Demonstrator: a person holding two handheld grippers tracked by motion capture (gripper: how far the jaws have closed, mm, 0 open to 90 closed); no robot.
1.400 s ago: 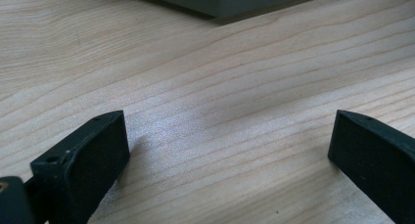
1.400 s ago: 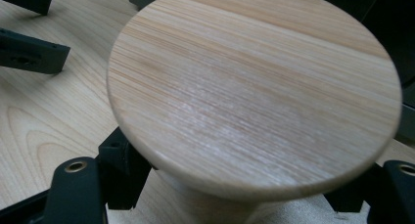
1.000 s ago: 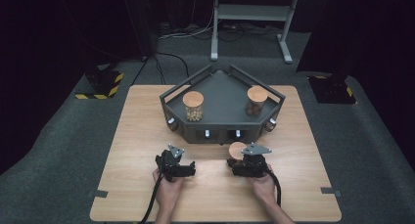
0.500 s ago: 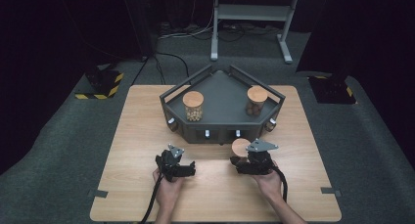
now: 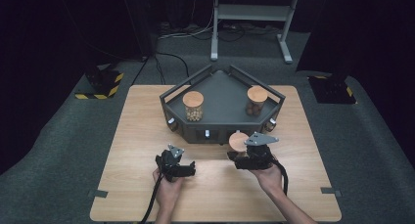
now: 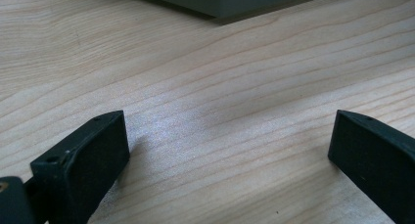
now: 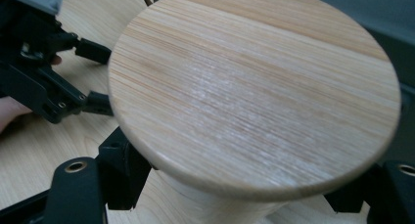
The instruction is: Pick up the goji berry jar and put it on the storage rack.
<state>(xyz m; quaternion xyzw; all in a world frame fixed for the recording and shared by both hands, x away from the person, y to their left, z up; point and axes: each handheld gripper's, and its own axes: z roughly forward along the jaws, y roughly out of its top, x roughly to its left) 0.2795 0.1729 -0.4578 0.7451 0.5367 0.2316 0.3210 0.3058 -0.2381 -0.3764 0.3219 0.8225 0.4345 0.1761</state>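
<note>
Lifted since a second ago: right gripper (image 5: 238, 154) with the wooden lid (image 5: 239, 141) is now higher off the table (image 5: 137, 116), nearer the grey tray (image 5: 221, 89), so I can cap something. Its jaws clamp under the lid's rim. Left gripper (image 5: 188, 169) rests on the table, jaws wide, holding nothing.

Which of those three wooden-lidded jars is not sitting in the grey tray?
The jar held in the right claw, in front of the tray. The other two jars stand inside it.
</note>
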